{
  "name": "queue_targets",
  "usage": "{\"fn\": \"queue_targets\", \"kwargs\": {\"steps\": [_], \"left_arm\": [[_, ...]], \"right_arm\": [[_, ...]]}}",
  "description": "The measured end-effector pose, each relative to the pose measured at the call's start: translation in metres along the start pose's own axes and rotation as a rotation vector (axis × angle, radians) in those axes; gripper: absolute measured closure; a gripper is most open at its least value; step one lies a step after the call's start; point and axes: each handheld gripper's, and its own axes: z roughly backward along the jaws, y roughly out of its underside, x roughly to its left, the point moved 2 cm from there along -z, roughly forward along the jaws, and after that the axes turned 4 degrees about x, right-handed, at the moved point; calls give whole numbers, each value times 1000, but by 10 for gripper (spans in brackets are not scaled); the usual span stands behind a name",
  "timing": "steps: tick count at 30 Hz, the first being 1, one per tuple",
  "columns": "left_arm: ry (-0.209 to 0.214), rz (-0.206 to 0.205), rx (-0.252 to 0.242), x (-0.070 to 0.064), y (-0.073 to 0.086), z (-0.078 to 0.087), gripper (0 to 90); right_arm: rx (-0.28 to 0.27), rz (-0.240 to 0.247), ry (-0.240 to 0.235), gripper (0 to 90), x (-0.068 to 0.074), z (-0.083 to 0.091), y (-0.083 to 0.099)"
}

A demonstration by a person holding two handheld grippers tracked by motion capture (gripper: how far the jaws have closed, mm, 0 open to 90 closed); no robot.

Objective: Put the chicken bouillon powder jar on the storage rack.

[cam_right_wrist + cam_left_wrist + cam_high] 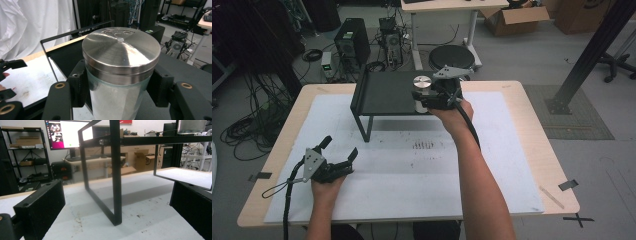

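A glass shaker with a steel lid (pixel 422 82) (pixel 121 50) is at the right front edge of a low black shelf (pixel 382 92) (pixel 175 67) at the table's back. My right gripper (pixel 424 100) (pixel 120 95) is shut on the shaker's glass body, one jaw on each side. Whether the shaker's base touches the shelf is hidden. My left gripper (pixel 340 148) (pixel 116 207) lies open on the white sheet at the front left, holding nothing and facing the shelf's leg frame (pixel 116 182). The shaker's bottom (pixel 191 126) shows above the shelf top.
A white sheet (pixel 412 170) covers the wooden table, with dark specks (pixel 423 145) near its middle. Behind the table stand a computer case (pixel 352 42), cables and a second desk (pixel 447 7). A black slanted post (pixel 587 55) rises at the right.
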Motion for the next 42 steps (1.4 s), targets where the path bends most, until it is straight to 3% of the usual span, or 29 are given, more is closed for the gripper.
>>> {"fn": "queue_targets", "kwargs": {"steps": [6,7,14,42], "left_arm": [[0,2,-1,0,0,0,4],[3,-1,-2,0,0,0,4],[3,-4,0,0,0,0,4],[3,-9,1,-1,0,0,5]], "right_arm": [[9,-20,29,428,-2,-6,0],[11,-41,54,428,-3,-8,1],[12,-56,78,428,-6,-11,0],[1,-41,79,402,-5,-15,0]]}}
